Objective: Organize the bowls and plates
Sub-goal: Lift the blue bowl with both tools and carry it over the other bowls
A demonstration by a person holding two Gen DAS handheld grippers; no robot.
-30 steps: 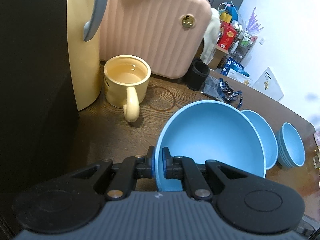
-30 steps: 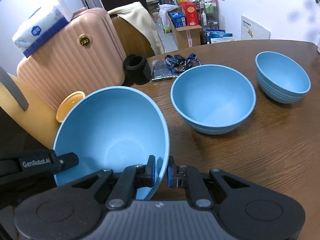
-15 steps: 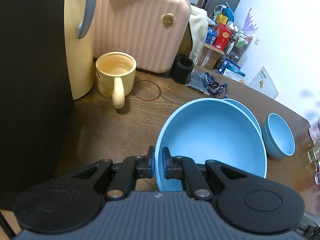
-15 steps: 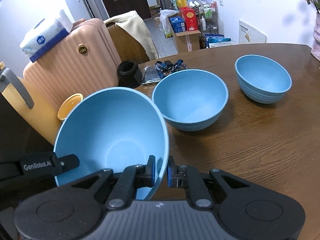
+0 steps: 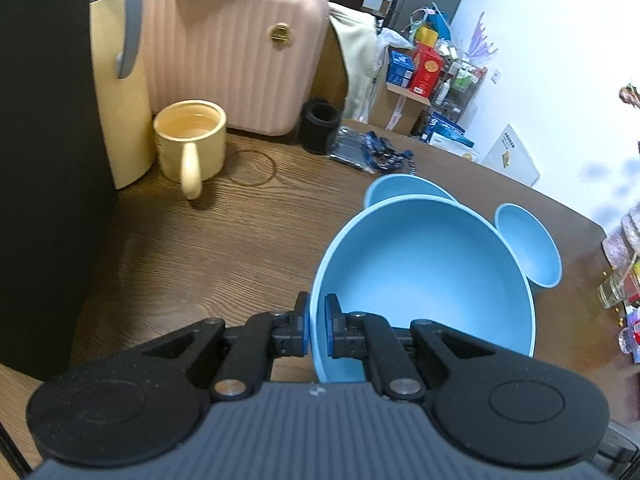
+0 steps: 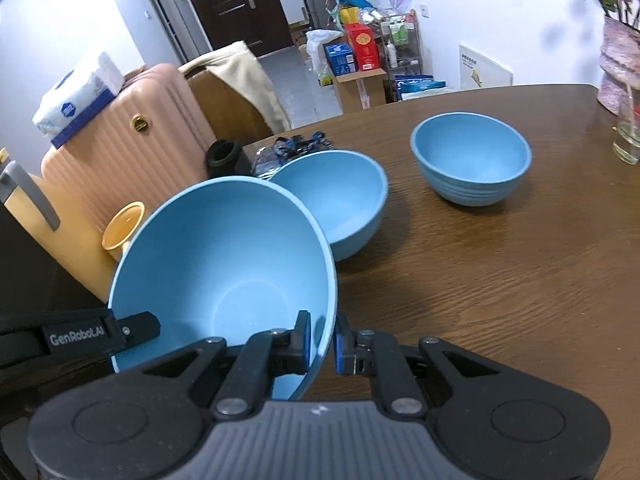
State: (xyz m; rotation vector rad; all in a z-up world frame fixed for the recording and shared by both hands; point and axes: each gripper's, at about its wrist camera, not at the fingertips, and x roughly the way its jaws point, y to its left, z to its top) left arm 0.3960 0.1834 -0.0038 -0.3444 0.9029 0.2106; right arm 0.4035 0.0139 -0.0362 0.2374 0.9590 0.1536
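Observation:
Both grippers are shut on the rim of one large blue bowl, held tilted above the wooden table. My left gripper pinches its near rim. My right gripper pinches the opposite rim of the same bowl; the left gripper's finger shows at the bowl's left edge. A medium blue bowl stands on the table just behind it, partly hidden in the left wrist view. A small blue bowl stands farther right, also in the left wrist view.
A yellow mug, a yellow jug and a pink suitcase stand at the table's back left. A black cup and lanyards lie behind the bowls. A glass and a pink vase stand at the far right.
Both grippers have lifted the large bowl and carried it up and toward the right; the medium bowl now sits right behind it.

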